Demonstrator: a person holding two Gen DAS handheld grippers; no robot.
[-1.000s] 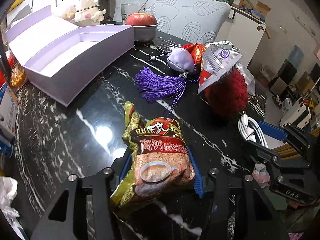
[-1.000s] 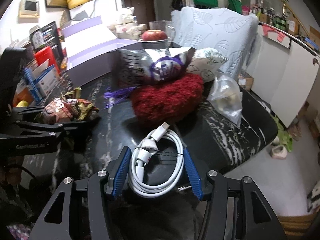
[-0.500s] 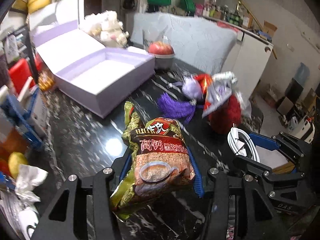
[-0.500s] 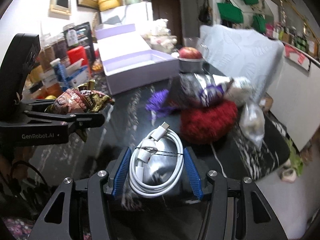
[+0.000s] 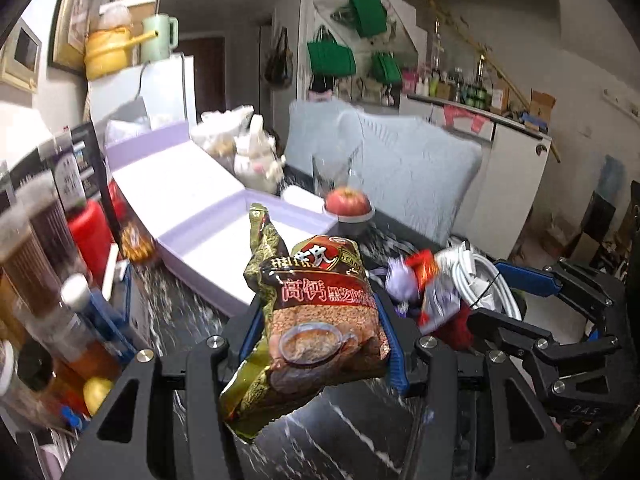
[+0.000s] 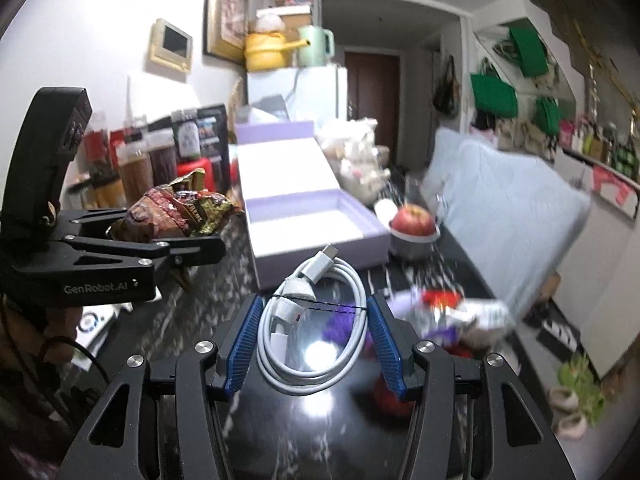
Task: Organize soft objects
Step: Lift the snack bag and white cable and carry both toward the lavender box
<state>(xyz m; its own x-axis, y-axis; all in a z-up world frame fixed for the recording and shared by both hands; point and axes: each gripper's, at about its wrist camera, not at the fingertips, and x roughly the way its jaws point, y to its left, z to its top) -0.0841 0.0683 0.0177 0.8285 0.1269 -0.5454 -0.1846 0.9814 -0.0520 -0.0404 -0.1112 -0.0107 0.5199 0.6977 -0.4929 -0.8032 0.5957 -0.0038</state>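
Observation:
My left gripper [image 5: 320, 320] is shut on a brown and gold cereal bag [image 5: 320, 308], held up above the black marble table [image 5: 304, 440]; the bag's top sticks up past the blue pads. My right gripper [image 6: 312, 320] is shut on a coiled white charging cable [image 6: 298, 290], also lifted off the table. The right wrist view shows the left gripper [image 6: 208, 246] at the left with the cereal bag [image 6: 172, 210]. In the left wrist view the right gripper [image 5: 500, 296] and cable [image 5: 476, 276] are at the right. An open lavender box [image 5: 200, 276] [image 6: 304, 220] lies ahead of both.
A purple tasselled pouch [image 5: 400, 280], a red fuzzy thing [image 5: 456, 328] and a snack packet [image 6: 476, 312] lie on the table right of the box. An apple in a metal bowl [image 5: 347, 204] stands behind them. Jars and bottles [image 5: 40, 280] crowd the left edge. A pale pillow [image 5: 400, 172] is behind the table.
Both grippers have risen from the table and tipped upward, each keeping its load. The box and room now fill the views; the table has dropped lower.

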